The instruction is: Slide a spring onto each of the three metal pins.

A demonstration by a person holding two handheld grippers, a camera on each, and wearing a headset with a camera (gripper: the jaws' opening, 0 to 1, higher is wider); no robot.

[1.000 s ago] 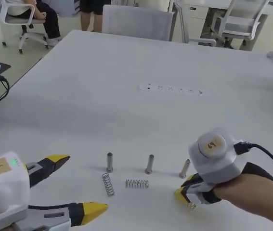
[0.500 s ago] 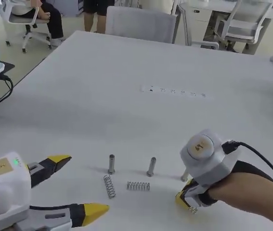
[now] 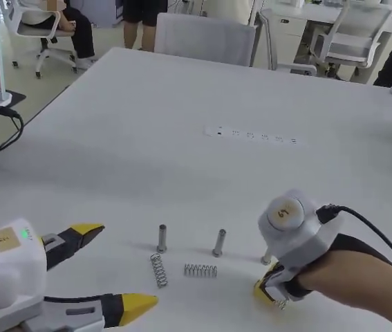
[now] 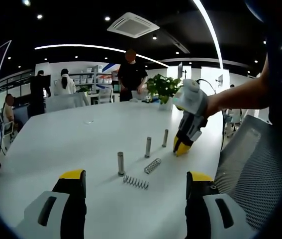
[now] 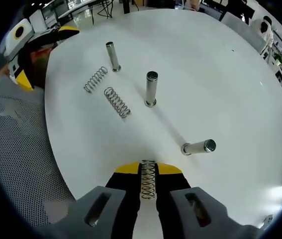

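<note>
Grip check: my right claw (image 5: 148, 169) is pinching the held spring (image 5: 148, 179) lengthwise between its jaws, with the spring's front end just showing past the yellow tips. The claw sits low over the tabletop (image 5: 220, 74), just beside the nearest pin (image 5: 198, 147). The middle pin (image 5: 151, 88) and the far pin (image 5: 113, 56) stand in a row beyond it, and all three are bare. The first loose spring (image 5: 117, 102) lies flat between the middle and far pins, and the second loose spring (image 5: 95, 79) lies close to the far pin. My left claw (image 3: 116, 266) is spread wide, holds nothing, and is well apart from the pins.

I judge the held spring to be feather-light, bouncy along its length and easy to bend sideways. Its thin smooth wire looks slippery, so too hard a squeeze could flatten the coils or shoot it out of my jaws. I want my hold at mid-length, leaving the open end free to find the pin's top. The pins look stiff, but whether they are fixed I cannot tell, so a sideways knock might topple one
</note>
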